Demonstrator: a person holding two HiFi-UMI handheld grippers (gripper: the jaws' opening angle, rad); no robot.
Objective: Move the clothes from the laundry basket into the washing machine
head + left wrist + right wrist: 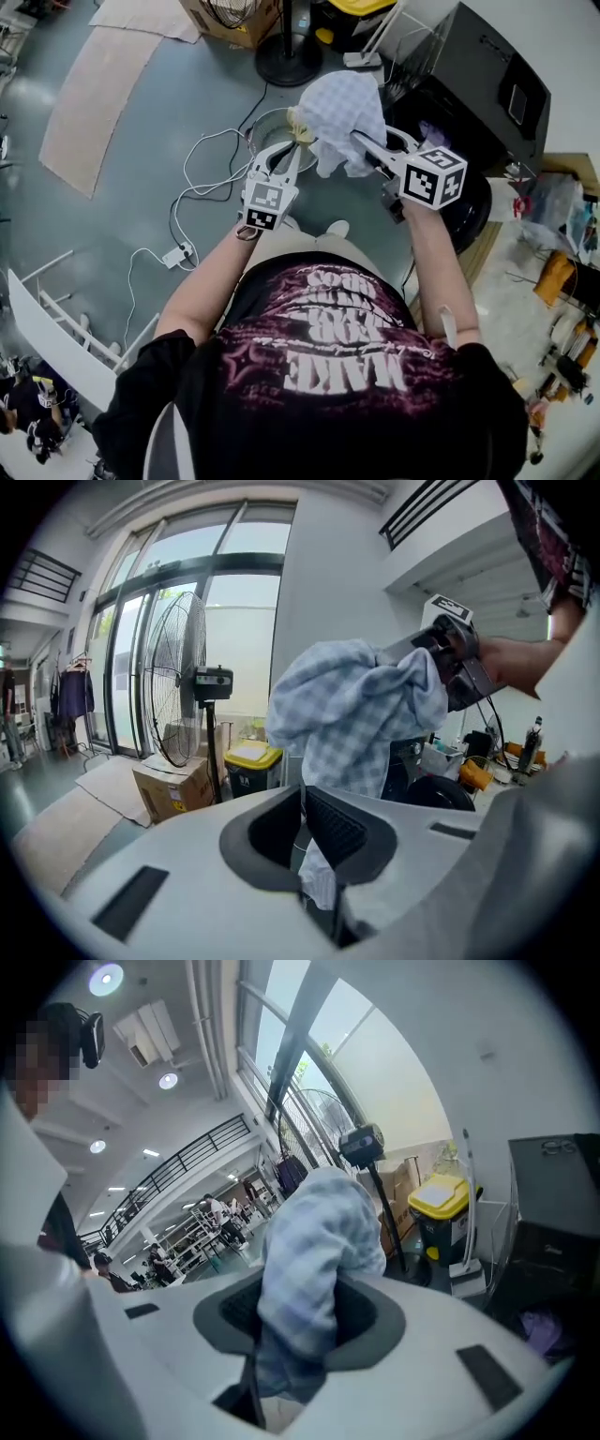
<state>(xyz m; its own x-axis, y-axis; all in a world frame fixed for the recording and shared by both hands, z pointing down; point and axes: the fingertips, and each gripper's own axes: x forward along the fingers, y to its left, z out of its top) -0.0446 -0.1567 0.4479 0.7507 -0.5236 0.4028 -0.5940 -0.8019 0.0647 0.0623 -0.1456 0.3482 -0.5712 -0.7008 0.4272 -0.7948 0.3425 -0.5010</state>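
While the left tool and the right tool hold it up between them, the pale blue-and-white checked cloth hangs bunched in the air. It is clear of the floor, above and just beside the round grey laundry basket. It is also close in front of the black box-shaped washing machine, which stands at the person's right.

Seen in the left gripper view, the left tool has its jaws drawn fully together, pinching a thin white edge of the cloth. The rest of the fabric billows up ahead of it toward the right tool. Seen in the right gripper view, the right tool has its jaws partly apart and clamped on a thick wad of the cloth, which fills the gap and spills over the top.

The person's hands and bare forearms reach forward from a black T-shirt with pink print.

On the grey floor a white cable loops toward a white power strip. Beyond the basket stands a black pedestal fan. A brown cardboard box and a dark bin with a yellow lid stand near its foot.
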